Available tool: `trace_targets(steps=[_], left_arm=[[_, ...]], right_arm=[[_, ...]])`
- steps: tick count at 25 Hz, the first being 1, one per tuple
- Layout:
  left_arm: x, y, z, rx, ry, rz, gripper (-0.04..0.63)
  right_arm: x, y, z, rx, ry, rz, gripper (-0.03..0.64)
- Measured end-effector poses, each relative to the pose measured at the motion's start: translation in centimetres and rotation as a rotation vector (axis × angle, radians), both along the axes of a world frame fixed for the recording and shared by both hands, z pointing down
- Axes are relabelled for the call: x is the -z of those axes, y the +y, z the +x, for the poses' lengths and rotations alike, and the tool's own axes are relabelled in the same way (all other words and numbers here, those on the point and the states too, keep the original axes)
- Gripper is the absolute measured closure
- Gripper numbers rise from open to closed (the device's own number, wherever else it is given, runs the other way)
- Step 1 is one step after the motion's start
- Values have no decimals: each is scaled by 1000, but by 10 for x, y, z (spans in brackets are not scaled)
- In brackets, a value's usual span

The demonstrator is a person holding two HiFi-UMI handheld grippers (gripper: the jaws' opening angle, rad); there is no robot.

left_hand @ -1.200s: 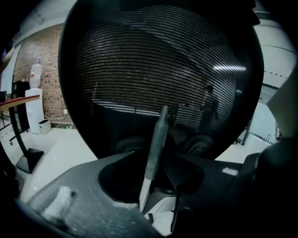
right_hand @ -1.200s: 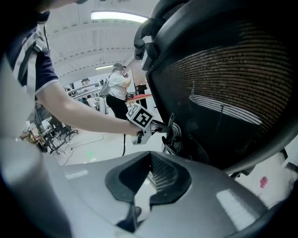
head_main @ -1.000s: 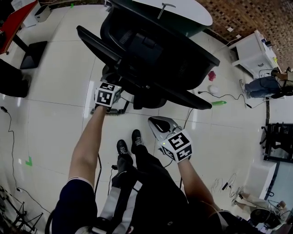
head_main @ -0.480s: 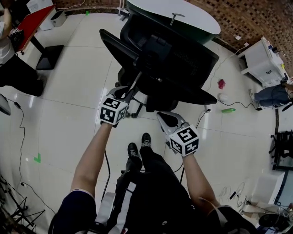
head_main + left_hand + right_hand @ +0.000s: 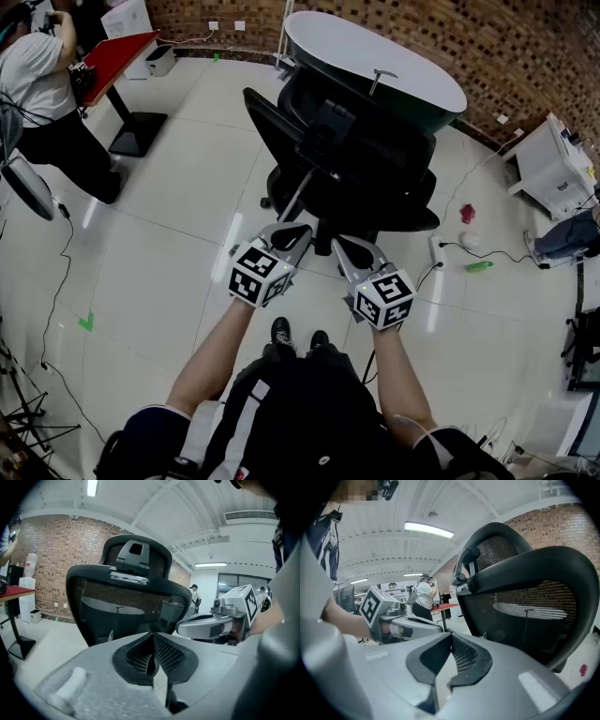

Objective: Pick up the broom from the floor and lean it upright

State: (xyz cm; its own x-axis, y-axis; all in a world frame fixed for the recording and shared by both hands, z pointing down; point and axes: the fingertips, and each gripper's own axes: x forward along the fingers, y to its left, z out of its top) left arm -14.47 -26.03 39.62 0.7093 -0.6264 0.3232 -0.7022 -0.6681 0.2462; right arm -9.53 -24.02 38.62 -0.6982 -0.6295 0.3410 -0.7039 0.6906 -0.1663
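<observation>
- Change since the earlier frames: both tongs have risen from low beside the chair base and now sit side by side before the chair's back. The left tongs have gone from spread to clenched.
- Head view, surroundings: a black office chair [image 5: 361, 159] stands directly ahead, blocking the way forward. Behind it is an oval white-topped desk [image 5: 375, 58], then a brick wall [image 5: 525, 47]. At upper left is a red desk [image 5: 117, 52] with a person [image 5: 37, 89] beside it. On the pale tiled floor [image 5: 169, 244] to the right lie a power strip [image 5: 436, 249], a pink item [image 5: 468, 214] and a green bottle [image 5: 479, 266].
- Head view, broom [image 5: 298, 196]: its thin pale handle slants up against the chair's back. The lower end is hidden behind the left tongs and the head is out of sight.
- Head view, tongs: the left tongs [image 5: 292, 230] and right tongs [image 5: 349, 243] are near each other, both pointing at the chair. Whether the left tip touches the handle cannot be told here.
- Left gripper view: the pads are pressed together with nothing between them. The chair's back and headrest fill the middle, and the right tongs show at the right edge.
- Right gripper view: the jaws are clenched tip to tip and empty. The chair's back looms at right, the left tongs show at left, and the red desk stands beyond.
</observation>
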Motion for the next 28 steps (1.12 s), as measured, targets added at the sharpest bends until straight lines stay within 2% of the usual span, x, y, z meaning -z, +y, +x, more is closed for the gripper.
trace_targets(steps=[5, 6, 8, 10, 13, 28], left_arm=[[35, 27, 16, 8, 42, 25, 594], [42, 30, 18, 16, 52, 33, 594], [54, 35, 22, 29, 60, 49, 594], [63, 39, 31, 31, 51, 67, 594], [73, 39, 44, 38, 41, 92, 594], [88, 34, 64, 77, 17, 115, 594]], right_arm=[[44, 8, 9, -18, -144, 62, 614], [51, 11, 11, -13, -153, 76, 586], [60, 16, 13, 2, -148, 98, 567], [63, 21, 19, 17, -121, 112, 613], [67, 22, 27, 44, -110, 108, 615], [85, 15, 46, 99, -102, 127, 617]])
